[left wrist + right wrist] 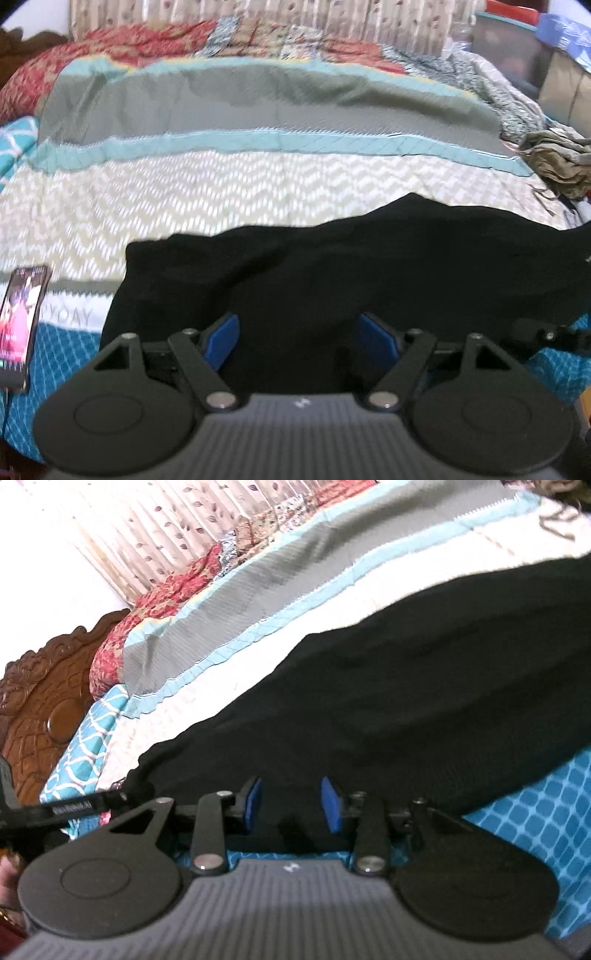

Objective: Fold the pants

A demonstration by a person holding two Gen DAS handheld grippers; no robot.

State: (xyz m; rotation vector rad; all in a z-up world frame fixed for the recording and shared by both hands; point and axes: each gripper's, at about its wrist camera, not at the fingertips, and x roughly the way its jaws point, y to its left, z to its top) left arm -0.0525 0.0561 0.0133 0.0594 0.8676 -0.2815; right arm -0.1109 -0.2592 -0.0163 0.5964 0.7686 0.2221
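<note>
Black pants (351, 266) lie spread across the near part of the bed (184, 206), on a bedspread banded in grey, light blue and pale zigzag. The fabric is plain, dark and soft, its far edge wavy, with few folds readable in the blur.

Left gripper (299, 338): jaws wide apart, blue pads (223, 332) over the near edge of the pants, nothing pinched between them.

Right gripper (293, 805): jaws also apart, though less widely, pads at the pants' near hem; whether they touch the cloth cannot be told.

Left wrist view only: a phone (20, 325) with a lit screen on the bed's left side, a crumpled olive cloth (554, 162) at far right, storage boxes (517, 55) beyond.

Right wrist view only: a carved wooden headboard (40, 701), a curtain (166, 528) with a leaf print, and a blue-checked sheet (535, 812) beside the pants.
</note>
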